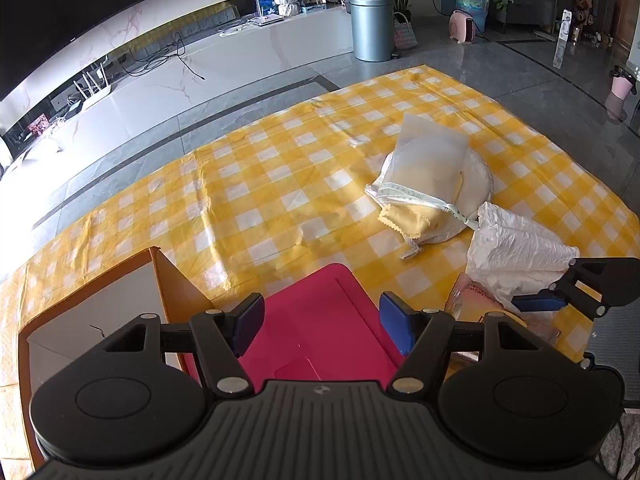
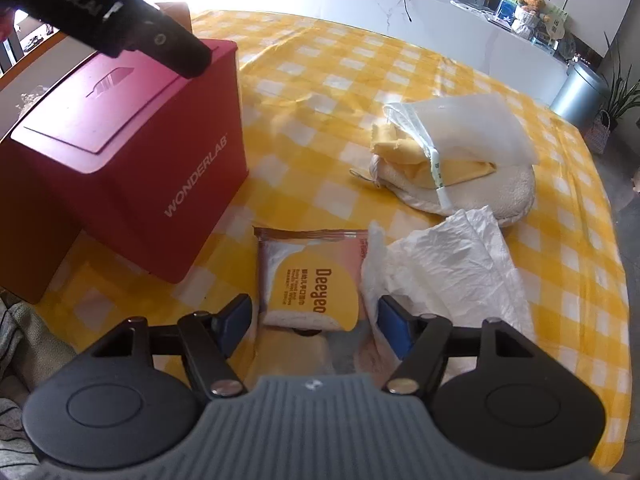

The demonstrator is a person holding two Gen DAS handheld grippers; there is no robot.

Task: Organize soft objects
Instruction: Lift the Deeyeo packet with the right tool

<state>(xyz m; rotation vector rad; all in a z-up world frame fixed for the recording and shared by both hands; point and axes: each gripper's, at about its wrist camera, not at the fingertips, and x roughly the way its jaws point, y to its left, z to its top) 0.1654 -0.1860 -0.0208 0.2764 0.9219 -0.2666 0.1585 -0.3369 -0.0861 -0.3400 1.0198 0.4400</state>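
Soft things are lying on the yellow-checked tabletop (image 2: 320, 64) right of the red box (image 2: 120, 168): a Deegeo wipes pack (image 2: 312, 276) just beside the box, crumpled white paper (image 2: 448, 268) touching the pack, and beyond it a cream cushion (image 2: 500, 196) carrying a yellow cloth (image 2: 404, 152) and a frosted sheet (image 2: 476, 128). Right gripper (image 2: 316, 320) is hanging with jaws apart over the pack's near end. Left gripper (image 1: 322, 322) is hovering open-jawed above the box.

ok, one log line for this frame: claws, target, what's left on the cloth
left claw: open over red box | right claw: open, astride wipes pack | unsorted: white plastic bag, cushion pile
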